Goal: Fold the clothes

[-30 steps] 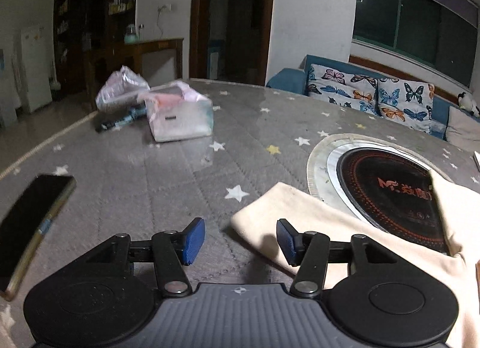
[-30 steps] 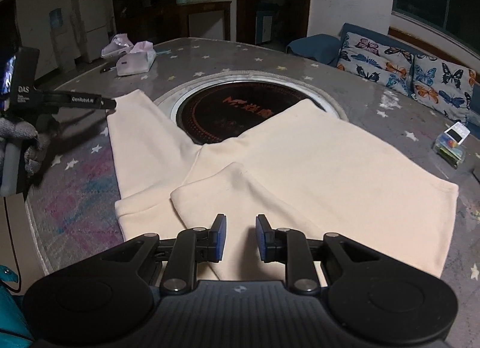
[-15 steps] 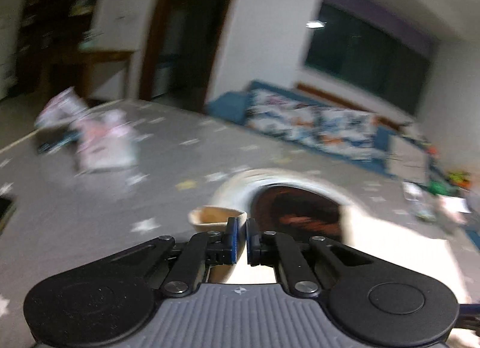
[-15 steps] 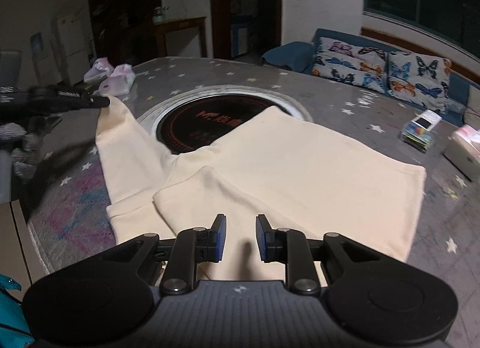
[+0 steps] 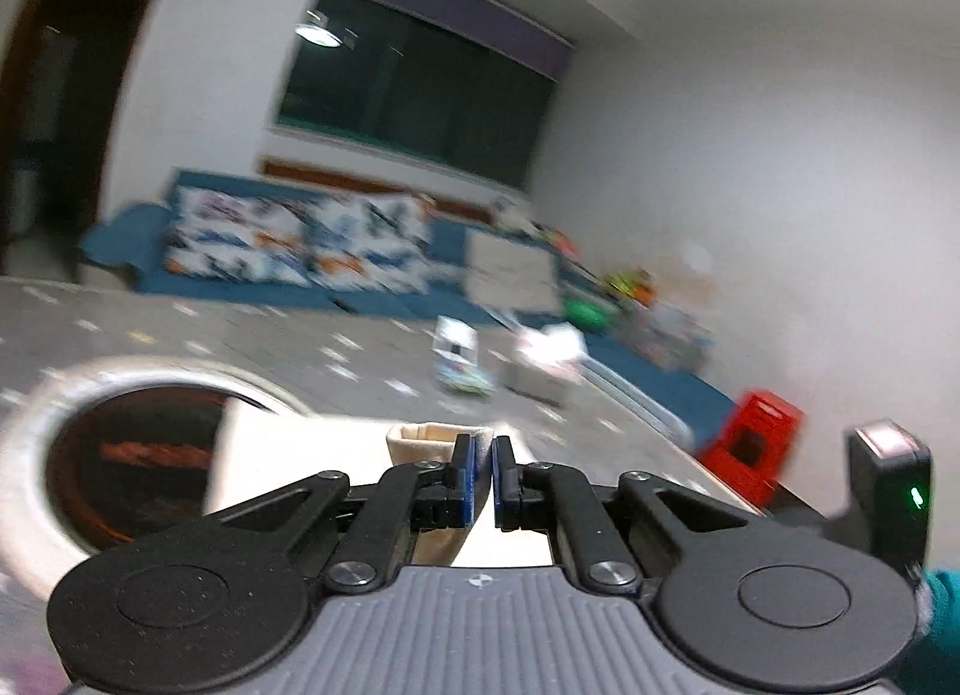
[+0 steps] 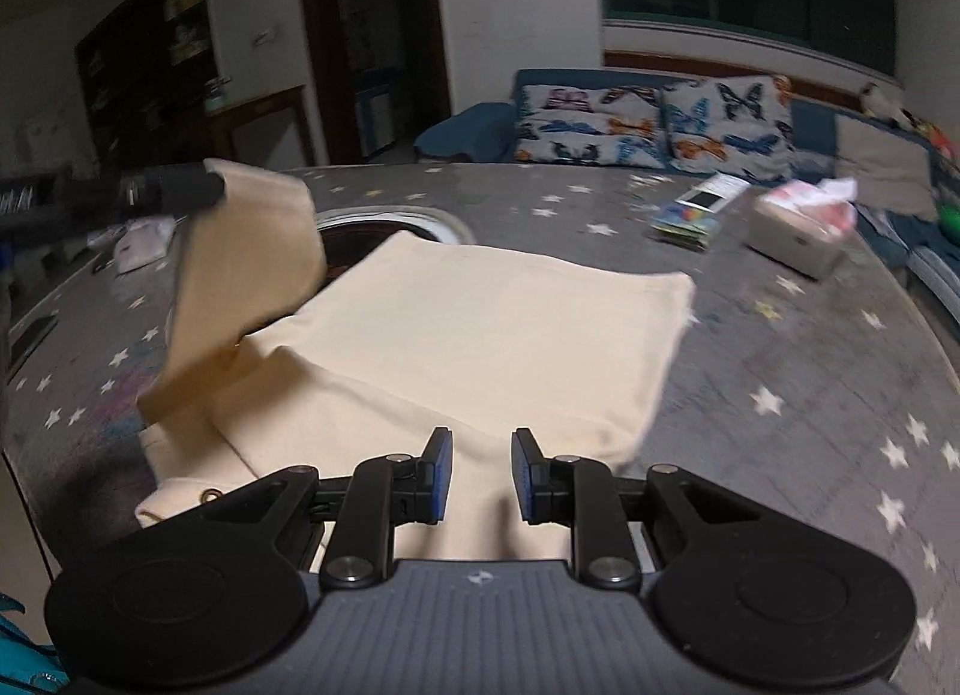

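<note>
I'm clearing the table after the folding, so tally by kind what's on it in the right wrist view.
Cream garment: 1
Tissue boxes: 2
Card pack: 1
Phone: 1
Total: 5

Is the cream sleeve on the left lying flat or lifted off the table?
Lifted: the sleeve hangs in the air, its cuff pinched in the left gripper, above the garment body.

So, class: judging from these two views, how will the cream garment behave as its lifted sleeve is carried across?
The cream garment is probably floppy: the sleeve held by the left tool sags and bends. It likely weighs little, since one pinched edge lifts it. It may drag the layers underneath.
</note>
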Demonstrator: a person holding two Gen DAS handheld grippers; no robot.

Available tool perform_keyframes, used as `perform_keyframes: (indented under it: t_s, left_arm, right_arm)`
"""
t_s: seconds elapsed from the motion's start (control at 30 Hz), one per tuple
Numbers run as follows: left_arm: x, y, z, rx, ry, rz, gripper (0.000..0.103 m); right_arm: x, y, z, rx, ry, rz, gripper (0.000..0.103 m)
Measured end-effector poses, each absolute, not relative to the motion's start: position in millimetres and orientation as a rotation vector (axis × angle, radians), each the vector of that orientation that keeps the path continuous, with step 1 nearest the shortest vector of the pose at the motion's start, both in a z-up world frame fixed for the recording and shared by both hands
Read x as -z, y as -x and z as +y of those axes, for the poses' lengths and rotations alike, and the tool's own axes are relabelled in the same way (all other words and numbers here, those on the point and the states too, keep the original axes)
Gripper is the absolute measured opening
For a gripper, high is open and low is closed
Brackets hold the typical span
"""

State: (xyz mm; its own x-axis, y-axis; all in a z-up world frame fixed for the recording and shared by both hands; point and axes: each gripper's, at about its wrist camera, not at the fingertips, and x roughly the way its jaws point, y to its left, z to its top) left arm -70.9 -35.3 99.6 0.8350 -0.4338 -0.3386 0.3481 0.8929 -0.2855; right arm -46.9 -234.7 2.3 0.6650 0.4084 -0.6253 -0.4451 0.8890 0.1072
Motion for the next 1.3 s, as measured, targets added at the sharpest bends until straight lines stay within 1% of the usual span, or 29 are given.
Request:
perform_keyframes:
  t_s: [0.2, 0.23, 0.27, 0.33, 0.57, 0.67, 0.8, 0.97, 1.0, 1.03, 1.1, 1.13, 1.17, 1.3]
  left_arm:
    - [-70.4, 70.2, -74.3, 0.535, 0.172, 0.522, 0.01]
    - [-68.0, 72.4, -74.4, 0.54, 0.17, 0.532, 0.014]
    - [-65.9, 74.7, -74.1, 0.544, 0.168, 0.541, 0.022]
    - [-64.6, 80.1, -68.0, 0.541, 0.162, 0.546, 0.033]
    - [-59.1, 86.0, -8.4, 0.384, 0.126, 0.546, 0.035]
    - [-49.9, 89.0, 19.5, 0.261, 0.099, 0.572, 0.038]
    - [-38.4, 93.4, 50.8, 0.153, 0.125, 0.633, 0.038]
    - [-27.9, 93.6, 62.8, 0.155, 0.138, 0.669, 0.039]
    - [-25.8, 93.1, 63.2, 0.159, 0.136, 0.674, 0.038]
    - [-24.1, 93.0, 63.8, 0.166, 0.137, 0.682, 0.037]
    - [-20.0, 90.3, 63.6, 0.182, 0.145, 0.701, 0.026]
    - [-18.8, 87.4, 61.4, 0.189, 0.145, 0.707, 0.018]
    - [-18.7, 87.7, 60.1, 0.194, 0.141, 0.705, 0.015]
    - [-18.5, 86.2, 57.0, 0.209, 0.124, 0.709, 0.015]
  right_arm:
    - [0.3, 47.3, -249.4, -0.446, 0.023, 0.702, 0.021]
    - [0.7, 47.2, -250.2, -0.443, 0.019, 0.703, 0.021]
    - [1.0, 47.2, -251.0, -0.441, 0.015, 0.704, 0.021]
    - [1.5, 46.9, -251.2, -0.441, 0.008, 0.706, 0.021]
    - [7.0, 45.3, -242.7, -0.471, -0.007, 0.727, 0.021]
    - [12.5, 43.4, -237.8, -0.477, -0.005, 0.741, 0.021]
    - [17.6, 39.3, -230.0, -0.49, -0.001, 0.752, 0.021]
    - [14.7, 39.9, -223.2, -0.48, 0.023, 0.737, 0.02]
    - [14.1, 40.1, -221.8, -0.478, 0.027, 0.734, 0.017]
    - [13.6, 40.2, -220.5, -0.476, 0.032, 0.731, 0.008]
    - [12.4, 40.5, -217.7, -0.472, 0.041, 0.725, 0.006]
    - [11.8, 40.6, -216.4, -0.47, 0.046, 0.722, 0.006]
    - [11.3, 40.7, -215.0, -0.468, 0.05, 0.719, 0.006]
    - [10.6, 40.2, -210.8, -0.459, 0.067, 0.714, 0.007]
